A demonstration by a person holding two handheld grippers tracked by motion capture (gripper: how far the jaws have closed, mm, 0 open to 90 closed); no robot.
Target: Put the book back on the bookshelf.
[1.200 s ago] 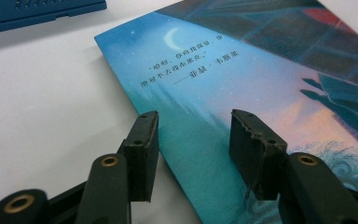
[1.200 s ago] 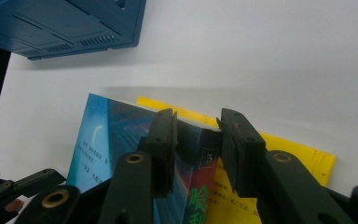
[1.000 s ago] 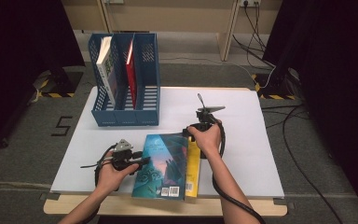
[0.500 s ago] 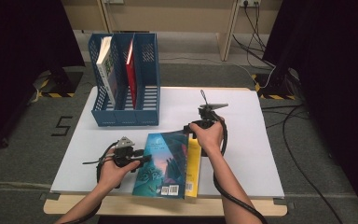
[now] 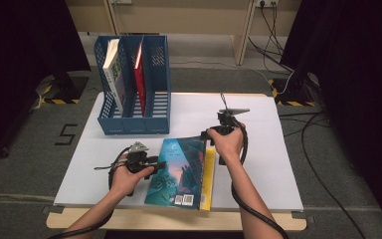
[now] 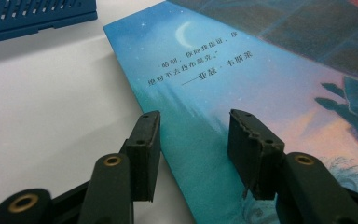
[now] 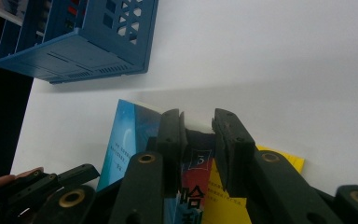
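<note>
A blue-and-teal book point(image 5: 179, 169) lies back cover up at the table's front centre, resting on a yellow book point(image 5: 208, 179). My left gripper point(image 5: 159, 163) is open at the blue book's left edge; in the left gripper view its jaws point(image 6: 193, 140) straddle that edge of the cover point(image 6: 242, 79). My right gripper point(image 5: 206, 136) sits at the book's far right corner. In the right gripper view its jaws point(image 7: 198, 130) stand narrowly apart, closed on the book's spine, with the blue cover point(image 7: 126, 135) to one side and the yellow book point(image 7: 289, 163) to the other.
A blue three-slot file rack point(image 5: 134, 124) stands at the back left, holding a white book point(image 5: 112, 69) and a red book point(image 5: 139, 69); its right slot holds nothing. The rack's base shows in the gripper views point(image 6: 28, 14) point(image 7: 98, 46). White tabletop point(image 5: 268, 164) extends to the right.
My right hand and gripper have shifted a little farther back and right at the book's corner. The left gripper has hardly moved.
</note>
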